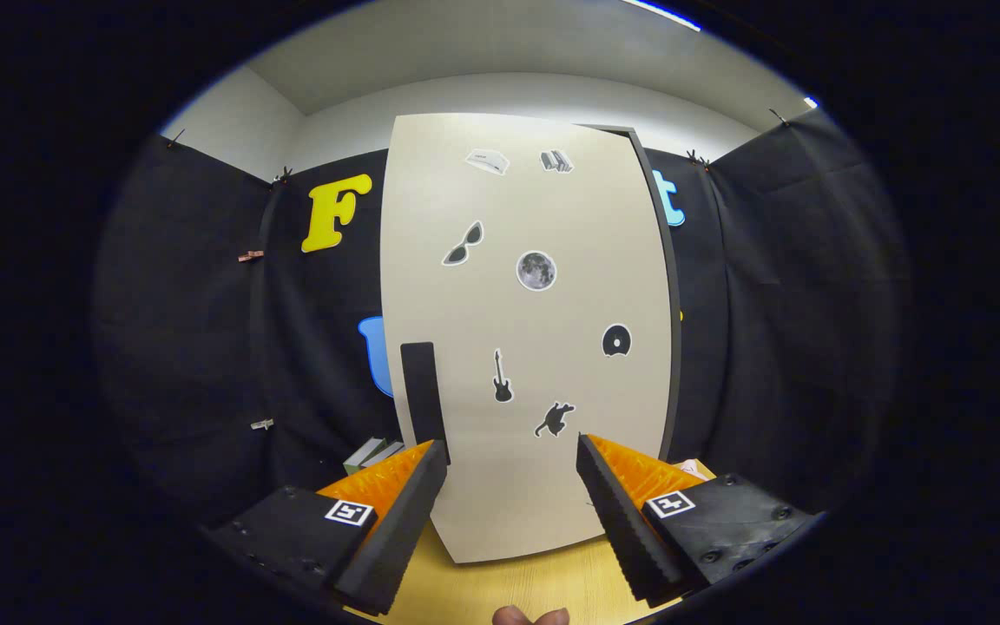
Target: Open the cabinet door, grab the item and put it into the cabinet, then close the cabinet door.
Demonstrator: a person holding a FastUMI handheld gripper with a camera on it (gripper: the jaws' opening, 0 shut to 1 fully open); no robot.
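1. One gripper [510,451] shows at the bottom of the gripper view; its two fingers [396,521] stand wide apart and grip nothing.
2. One cabinet [670,347] stands upright on the desk [509,590], just ahead of the fingers. Its pale door [526,347] faces the camera and looks closed, or very nearly so; a dark edge of the cabinet body shows along the door's right side.
3. One dark vertical handle [424,386] sits low on the door near its left edge, just above the tip of the left finger.
4. Seven stickers are on the door: two near the top, sunglasses [463,244], a moon [536,271], a disc [616,340], a guitar [502,378] and a cat [555,418].
5. One small boxy item [371,453] lies on the desk to the left of the cabinet, partly hidden behind the left finger; what it is cannot be told.
6. Something pale [689,469] peeks out beyond the right finger by the cabinet's right foot; too little shows to name it.
7. One fingertip of a person [530,616] shows at the near edge of the desk, between the two fingers.
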